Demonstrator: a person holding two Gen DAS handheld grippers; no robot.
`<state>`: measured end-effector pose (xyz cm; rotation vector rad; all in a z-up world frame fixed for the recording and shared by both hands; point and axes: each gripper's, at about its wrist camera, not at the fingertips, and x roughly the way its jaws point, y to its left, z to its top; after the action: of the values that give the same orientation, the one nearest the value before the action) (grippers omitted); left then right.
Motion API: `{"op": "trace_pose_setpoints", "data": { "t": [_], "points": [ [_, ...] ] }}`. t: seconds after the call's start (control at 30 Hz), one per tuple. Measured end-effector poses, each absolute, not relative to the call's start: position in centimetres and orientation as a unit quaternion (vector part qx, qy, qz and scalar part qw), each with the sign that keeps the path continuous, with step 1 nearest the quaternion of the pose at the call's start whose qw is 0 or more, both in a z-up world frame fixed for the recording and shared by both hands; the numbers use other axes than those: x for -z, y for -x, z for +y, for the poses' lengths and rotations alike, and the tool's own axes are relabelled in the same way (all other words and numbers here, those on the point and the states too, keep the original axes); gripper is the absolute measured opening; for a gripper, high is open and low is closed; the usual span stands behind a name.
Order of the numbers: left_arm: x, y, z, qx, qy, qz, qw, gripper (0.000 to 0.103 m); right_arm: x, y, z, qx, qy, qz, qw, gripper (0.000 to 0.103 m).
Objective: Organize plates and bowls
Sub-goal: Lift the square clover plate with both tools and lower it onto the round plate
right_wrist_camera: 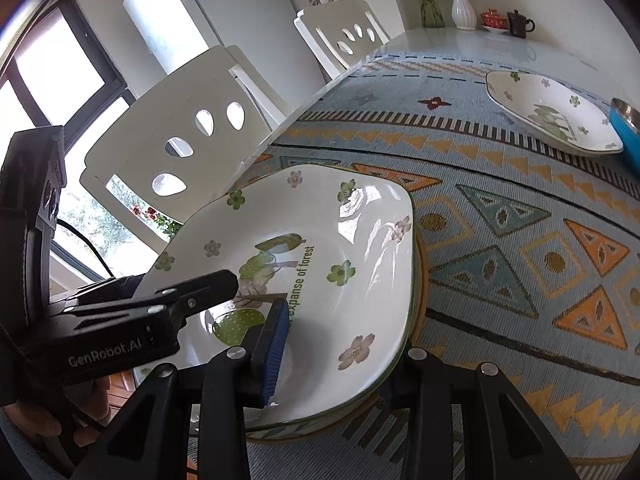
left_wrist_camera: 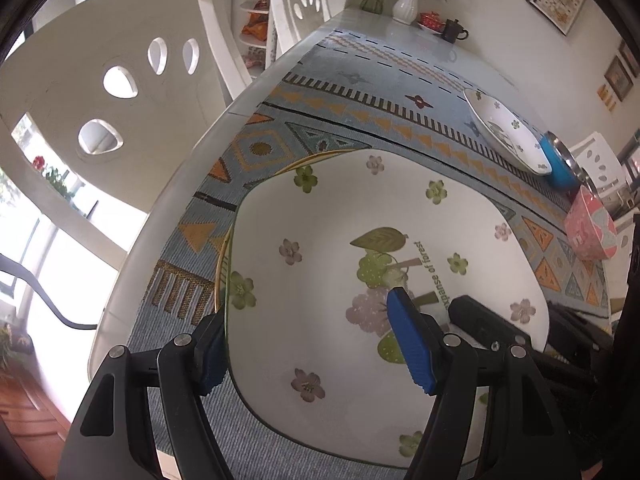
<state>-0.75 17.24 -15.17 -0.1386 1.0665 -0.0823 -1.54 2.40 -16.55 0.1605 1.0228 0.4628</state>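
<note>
Since both grippers straddle opposite edges of the floral plate (left_wrist_camera: 340, 264), this looks like a two-handed lift or set-down, w/ each side sharing the weight of a wide, shallow dish. Left gripper (left_wrist_camera: 316, 340): one blue pad lies over the plate's face, the other outside the rim, fingers apart w/ the edge between them; can't tell if they actually pinch it. Right gripper (right_wrist_camera: 332, 356): narrower gap, one pad inside the plate, the other finger outside and below the rim, so prob clamped on that edge, though pad contact underneath is hidden. Plate sits at the near end of the table, on top of a yellow-rimmed dish (right_wrist_camera: 420, 280) just peeking out beneath it, so stacking seems the aim.

Further back, well apart, a second floral plate (right_wrist_camera: 552, 112) lies beside a blue bowl (left_wrist_camera: 560, 164), both prob next for sorting. A pink box (left_wrist_camera: 588, 228) stands near them. Surface is a woven blue-orange patterned cloth (right_wrist_camera: 520, 240) over a pale table (left_wrist_camera: 420, 36); at the far end a white vase (right_wrist_camera: 464, 8) w/ flowers and a dark teapot (right_wrist_camera: 520, 24). White cut-out chairs (left_wrist_camera: 120, 92) line the side, windows behind, framed pics on the wall.
</note>
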Motion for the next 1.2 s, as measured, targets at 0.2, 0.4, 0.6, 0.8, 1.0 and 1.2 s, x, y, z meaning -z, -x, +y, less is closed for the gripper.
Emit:
{"op": "trace_pose_setpoints", "data": {
  "t": [0.2,0.4,0.6,0.8,1.0,1.2],
  "points": [
    [15.2,0.9,17.2,0.045,0.052,0.507,0.859,0.068,16.6,1.7,2.7,-0.219,-0.062,0.47,0.853,0.037],
    [15.1,0.7,17.3,0.051,0.051,0.514,0.855,0.068,16.6,1.8,2.6,-0.219,-0.061,0.467,0.855,0.037],
    [14.9,0.3,16.8,0.058,0.019,0.53,0.846,0.068,16.6,1.8,2.5,-0.217,-0.064,0.467,0.855,0.037],
    [14.6,0.5,17.2,0.06,0.022,0.545,0.836,0.067,16.8,1.8,2.6,-0.22,-0.067,0.467,0.854,0.038],
    [13.2,1.0,17.4,0.03,-0.01,0.535,0.844,0.065,16.9,1.9,3.1,-0.219,-0.054,0.474,0.851,0.035],
    [12.9,1.4,17.3,0.034,-0.008,0.53,0.847,0.066,17.4,2.8,4.5,-0.227,-0.017,0.474,0.851,0.037]
  ]
}}
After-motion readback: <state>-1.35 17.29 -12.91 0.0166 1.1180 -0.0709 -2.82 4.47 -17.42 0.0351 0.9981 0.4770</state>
